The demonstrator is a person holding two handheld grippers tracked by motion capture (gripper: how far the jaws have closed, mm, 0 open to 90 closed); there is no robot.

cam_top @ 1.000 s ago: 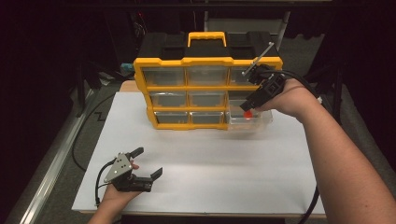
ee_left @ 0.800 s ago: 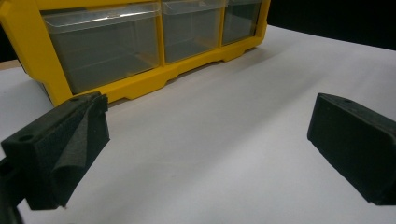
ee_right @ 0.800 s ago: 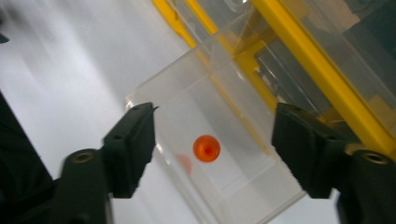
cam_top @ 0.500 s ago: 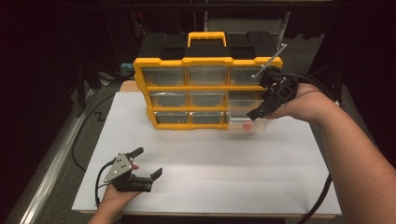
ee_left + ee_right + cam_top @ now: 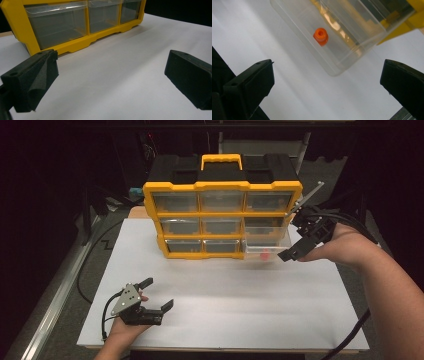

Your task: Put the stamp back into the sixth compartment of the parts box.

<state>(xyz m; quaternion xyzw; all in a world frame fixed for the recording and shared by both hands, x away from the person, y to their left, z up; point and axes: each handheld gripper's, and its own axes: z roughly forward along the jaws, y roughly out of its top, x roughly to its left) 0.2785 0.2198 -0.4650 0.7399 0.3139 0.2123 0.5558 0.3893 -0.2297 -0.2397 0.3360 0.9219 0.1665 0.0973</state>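
Observation:
A yellow organiser point(image 5: 223, 215) with clear drawers stands at the back of the white board. Its bottom right drawer point(image 5: 276, 249) is pulled out, and a small orange piece point(image 5: 265, 254) lies inside it. My right gripper point(image 5: 296, 246) hovers open just right of that drawer, nothing between its fingers. In the right gripper view the orange piece point(image 5: 321, 36) rests on the floor of the clear drawer point(image 5: 347, 47), ahead of the open gripper point(image 5: 327, 82). My left gripper point(image 5: 158, 293) rests open at the front left, empty. The left gripper view has the organiser's bottom row point(image 5: 75, 42) beyond the gripper point(image 5: 110, 80).
The white board point(image 5: 225, 295) covers the tabletop between the organiser and the front edge. A black cable point(image 5: 82, 280) runs along the left side, and another trails from the right gripper past the board's right edge. Dark surroundings lie beyond the table.
My right gripper has drawn back to the right, off the pulled-out drawer, and the orange piece now lies in the drawer. The left gripper has stayed put.

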